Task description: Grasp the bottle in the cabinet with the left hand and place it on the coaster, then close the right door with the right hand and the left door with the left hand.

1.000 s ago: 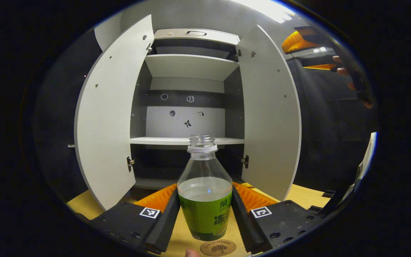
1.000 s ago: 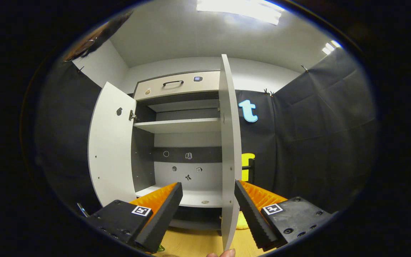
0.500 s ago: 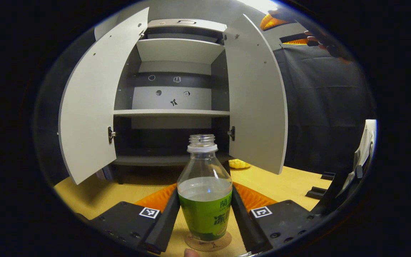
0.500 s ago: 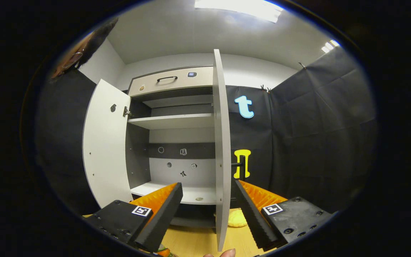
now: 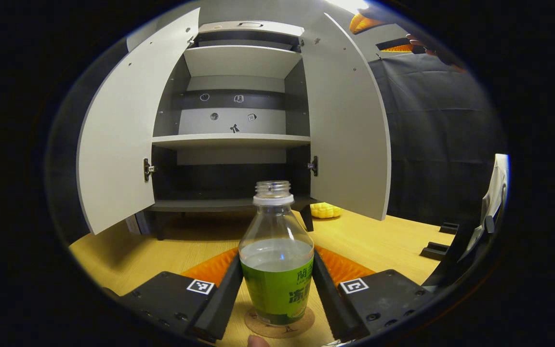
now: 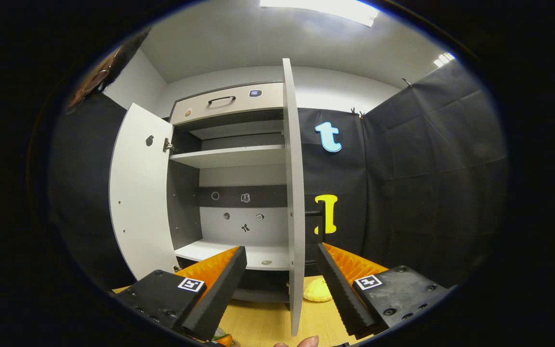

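Wooden tabletop, grey two-door cabinet open at frame centre, left gripper clamped on green-labelled clear plastic bottle standing on round cork coaster, right gripper spread, edge of open right door between its fingers, untouched.

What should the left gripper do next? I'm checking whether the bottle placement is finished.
Probably open the left gripper and let go: the bottle stands upright on the coaster, fingers pressing both its sides. The right door, edge-on between the open right gripper's fingers, could then be closed.
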`<action>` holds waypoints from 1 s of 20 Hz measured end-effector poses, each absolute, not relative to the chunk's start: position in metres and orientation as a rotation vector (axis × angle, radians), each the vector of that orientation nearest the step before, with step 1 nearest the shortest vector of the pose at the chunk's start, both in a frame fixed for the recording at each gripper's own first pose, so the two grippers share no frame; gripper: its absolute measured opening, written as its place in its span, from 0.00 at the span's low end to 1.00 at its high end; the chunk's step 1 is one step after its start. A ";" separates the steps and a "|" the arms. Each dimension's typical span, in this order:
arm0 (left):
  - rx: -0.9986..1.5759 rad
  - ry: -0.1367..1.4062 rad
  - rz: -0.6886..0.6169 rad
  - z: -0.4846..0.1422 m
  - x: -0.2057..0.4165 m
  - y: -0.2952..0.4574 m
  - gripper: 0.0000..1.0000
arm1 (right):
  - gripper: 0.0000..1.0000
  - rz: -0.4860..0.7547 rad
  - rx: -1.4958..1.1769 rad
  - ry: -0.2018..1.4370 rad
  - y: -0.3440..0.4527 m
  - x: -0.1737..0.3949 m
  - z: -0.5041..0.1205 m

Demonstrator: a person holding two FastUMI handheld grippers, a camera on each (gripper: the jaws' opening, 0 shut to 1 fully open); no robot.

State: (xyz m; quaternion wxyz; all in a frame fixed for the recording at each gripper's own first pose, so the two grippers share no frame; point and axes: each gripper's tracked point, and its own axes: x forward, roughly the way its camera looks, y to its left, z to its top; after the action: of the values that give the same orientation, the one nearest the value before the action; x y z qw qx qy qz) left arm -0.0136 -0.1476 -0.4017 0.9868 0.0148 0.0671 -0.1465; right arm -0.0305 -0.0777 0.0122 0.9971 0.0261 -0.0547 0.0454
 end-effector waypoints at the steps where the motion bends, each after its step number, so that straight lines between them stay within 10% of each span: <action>1: 0.036 0.141 -0.288 -0.404 -0.014 -0.147 0.81 | 0.97 0.089 0.052 -0.106 -0.079 -0.031 0.011; 6: 0.037 0.201 -0.287 -0.414 -0.021 -0.145 0.95 | 0.97 0.078 0.043 -0.093 -0.080 -0.036 0.006; 20: -0.002 0.234 -0.188 -0.324 -0.090 -0.096 0.94 | 0.98 -0.087 0.070 0.041 -0.166 0.007 -0.023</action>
State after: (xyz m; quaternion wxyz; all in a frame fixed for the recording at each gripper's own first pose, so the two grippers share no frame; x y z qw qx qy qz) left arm -0.0901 -0.0957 -0.3236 0.9887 -0.0010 0.1167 -0.0938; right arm 0.0073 -0.1665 -0.0233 0.9982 0.0349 0.0204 -0.0433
